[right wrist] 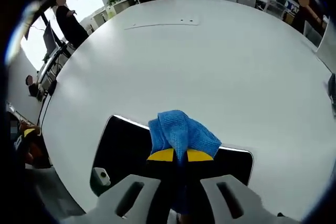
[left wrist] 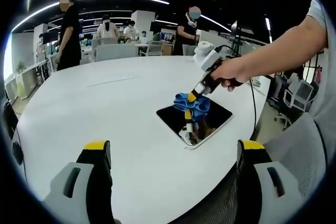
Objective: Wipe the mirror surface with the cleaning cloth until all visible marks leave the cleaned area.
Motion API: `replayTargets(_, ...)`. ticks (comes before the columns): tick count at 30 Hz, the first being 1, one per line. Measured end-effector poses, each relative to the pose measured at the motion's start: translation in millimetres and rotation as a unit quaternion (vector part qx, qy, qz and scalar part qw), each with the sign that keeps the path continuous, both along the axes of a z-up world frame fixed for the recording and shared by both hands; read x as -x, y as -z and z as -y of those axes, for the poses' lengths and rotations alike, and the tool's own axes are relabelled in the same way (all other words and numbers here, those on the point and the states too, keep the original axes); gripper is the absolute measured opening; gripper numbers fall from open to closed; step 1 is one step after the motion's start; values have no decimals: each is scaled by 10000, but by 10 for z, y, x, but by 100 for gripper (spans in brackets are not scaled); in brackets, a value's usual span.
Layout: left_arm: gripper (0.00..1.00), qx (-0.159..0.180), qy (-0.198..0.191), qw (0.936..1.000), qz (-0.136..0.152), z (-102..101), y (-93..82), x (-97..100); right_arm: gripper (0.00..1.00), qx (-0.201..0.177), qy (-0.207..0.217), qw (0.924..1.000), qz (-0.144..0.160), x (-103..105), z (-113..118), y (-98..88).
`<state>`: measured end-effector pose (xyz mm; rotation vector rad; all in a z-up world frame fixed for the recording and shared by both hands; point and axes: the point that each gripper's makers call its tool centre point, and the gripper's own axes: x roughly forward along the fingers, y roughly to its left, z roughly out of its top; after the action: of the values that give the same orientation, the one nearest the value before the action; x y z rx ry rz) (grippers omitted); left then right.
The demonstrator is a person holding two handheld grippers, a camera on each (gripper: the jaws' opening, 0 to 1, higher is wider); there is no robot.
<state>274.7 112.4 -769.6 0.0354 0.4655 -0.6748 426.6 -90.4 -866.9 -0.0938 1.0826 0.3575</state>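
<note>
Between the yellow-tipped jaws of the right gripper (right wrist: 180, 156), closed together, sits a bunched blue cleaning cloth (right wrist: 181, 132), pinched at its lower edge and fanning out toward 12 o'clock in the right gripper view. Under the cloth lies the mirror (right wrist: 123, 153), a dark rounded rectangle flat on the white table (right wrist: 210, 56), stretching from 8 to 4 o'clock behind the jaws.

Seen from the left gripper view, the right gripper (left wrist: 192, 98) comes in from 2 o'clock in a person's hand (left wrist: 228, 72), pressing the cleaning cloth (left wrist: 190, 104) onto the far end of the mirror (left wrist: 212, 119), just right of centre. The left gripper (left wrist: 173, 153) has its jaws spread wide at 7 and 5 o'clock, holding nothing, well apart from the mirror. People (left wrist: 68, 32) stand past the table's far edge toward 11 and 1 o'clock.
</note>
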Motion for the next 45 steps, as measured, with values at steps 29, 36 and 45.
replayTargets(29, 99, -40, 12, 10000, 34, 6, -21, 21, 1, -43, 103, 9999, 42, 481, 25, 9)
replayTargets(36, 99, -55, 61, 10000, 37, 28, -23, 45, 1, -58, 155, 9998, 76, 630, 18, -7)
replayTargets(45, 99, -61, 87, 9999, 31, 26, -19, 55, 1, -235, 244, 9994, -50, 789, 17, -2)
